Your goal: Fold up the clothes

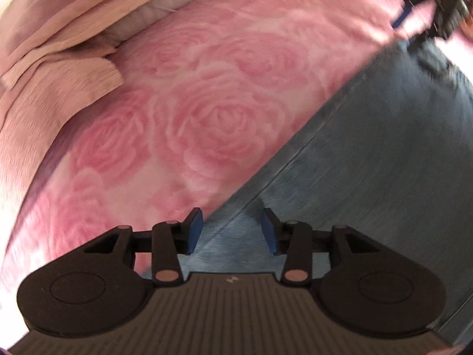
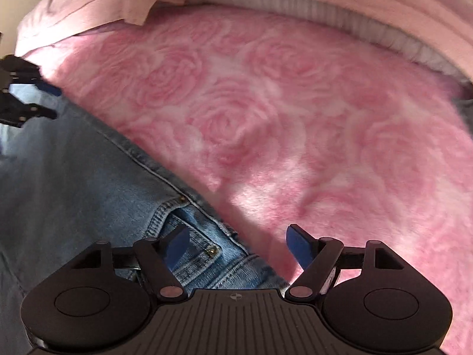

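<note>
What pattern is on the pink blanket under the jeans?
Large pink roses on the blanket, clearest in the right wrist view.

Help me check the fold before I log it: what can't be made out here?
- Jeans: full outline cut off by frame edges in both views, lower part hidden behind each gripper body.
- Left gripper: cropped at the right wrist view's edge.
- Right gripper: blurred in the left wrist view's corner.

Soft, even daylight; motion blur throughout; fisheye bending and dark vignette at edges.
</note>
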Demonstrator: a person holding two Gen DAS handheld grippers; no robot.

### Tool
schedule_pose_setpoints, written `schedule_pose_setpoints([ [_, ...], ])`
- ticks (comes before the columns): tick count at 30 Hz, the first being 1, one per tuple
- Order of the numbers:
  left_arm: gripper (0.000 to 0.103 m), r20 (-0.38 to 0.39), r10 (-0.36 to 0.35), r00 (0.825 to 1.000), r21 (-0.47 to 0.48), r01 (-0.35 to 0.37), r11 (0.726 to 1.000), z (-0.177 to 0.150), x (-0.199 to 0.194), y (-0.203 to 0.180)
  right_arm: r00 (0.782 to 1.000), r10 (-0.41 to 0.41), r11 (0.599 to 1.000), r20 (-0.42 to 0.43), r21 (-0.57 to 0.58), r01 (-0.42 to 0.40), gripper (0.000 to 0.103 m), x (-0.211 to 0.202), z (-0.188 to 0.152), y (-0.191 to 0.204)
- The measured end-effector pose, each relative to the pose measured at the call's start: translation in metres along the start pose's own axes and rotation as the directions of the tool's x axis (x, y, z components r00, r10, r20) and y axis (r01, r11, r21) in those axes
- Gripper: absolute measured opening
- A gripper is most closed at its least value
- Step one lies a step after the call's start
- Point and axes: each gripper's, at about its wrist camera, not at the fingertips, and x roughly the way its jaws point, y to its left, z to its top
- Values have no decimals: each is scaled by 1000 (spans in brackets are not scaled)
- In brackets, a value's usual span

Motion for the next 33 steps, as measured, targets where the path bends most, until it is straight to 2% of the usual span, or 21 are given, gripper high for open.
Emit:
schedule_pose_setpoints([
  [2, 39, 21, -11, 1000, 36, 11, 999, -3, 6, 4, 1000, 0, 1000, -22, -29, -1, 71, 10, 2, -2],
  [4, 22, 27, -61, 998, 28, 61, 998, -4, 9, 10, 1000, 3, 999, -25, -37, -4, 63, 14, 3, -3],
  [5, 21, 30, -74, 997, 29, 73, 997, -5, 9, 10, 1000, 11, 1000, -20, -29, -12, 54, 14, 3, -4],
  [8, 18, 52, -38, 998, 122, 31, 992, -11, 8, -3, 999, 14, 999, -32, -51, -15, 47, 14, 4, 1],
  [9, 20, 57, -21, 998, 150, 12, 989, -11, 8, -8, 999, 10, 998, -41, -68, -13, 47, 14, 4, 4],
  [12, 52, 54, 46, 997, 135, -53, 989, -9, 10, -5, 998, -6, 995, -64, -103, 0, 48, 15, 6, 12],
  [14, 36, 35, -17, 999, 97, 14, 995, -7, 12, 2, 998, -18, 995, -68, -99, 11, 47, 16, 6, 15],
  [15, 12, 24, -65, 998, 84, 63, 994, -6, 12, 3, 997, -26, 995, -68, -102, 19, 46, 16, 5, 18],
  [16, 10, 21, -72, 997, 92, 70, 993, -5, 11, 0, 997, -35, 994, -68, -107, 27, 33, 17, 4, 20],
  [17, 9, 24, -46, 999, 116, 43, 992, -6, 9, -6, 997, -62, 991, -47, -126, 56, 23, 12, 1, 27],
  [19, 4, 31, 6, 999, 163, -12, 987, -7, 4, -17, 992, -122, 979, 2, -166, 121, 12, 1, -5, 40],
  [23, 4, 99, 119, 988, 194, -136, 972, -16, -35, -39, 964, -239, 934, 117, -243, 261, 9, -27, -21, 73],
  [27, 3, 157, 165, 974, 91, -180, 979, -37, -112, -64, 896, -346, 852, 277, -308, 424, 8, -76, -48, 125],
  [30, 3, 151, 130, 980, 3, -132, 991, -69, -169, -100, 856, -393, 802, 336, -329, 498, 8, -118, -84, 175],
  [31, 3, 134, 104, 986, -34, -100, 994, -84, -184, -116, 852, -404, 796, 332, -332, 507, 8, -130, -99, 192],
  [33, 3, 76, 40, 996, -127, -31, 991, -115, -200, -147, 864, -414, 807, 286, -324, 494, 8, -147, -131, 226],
])
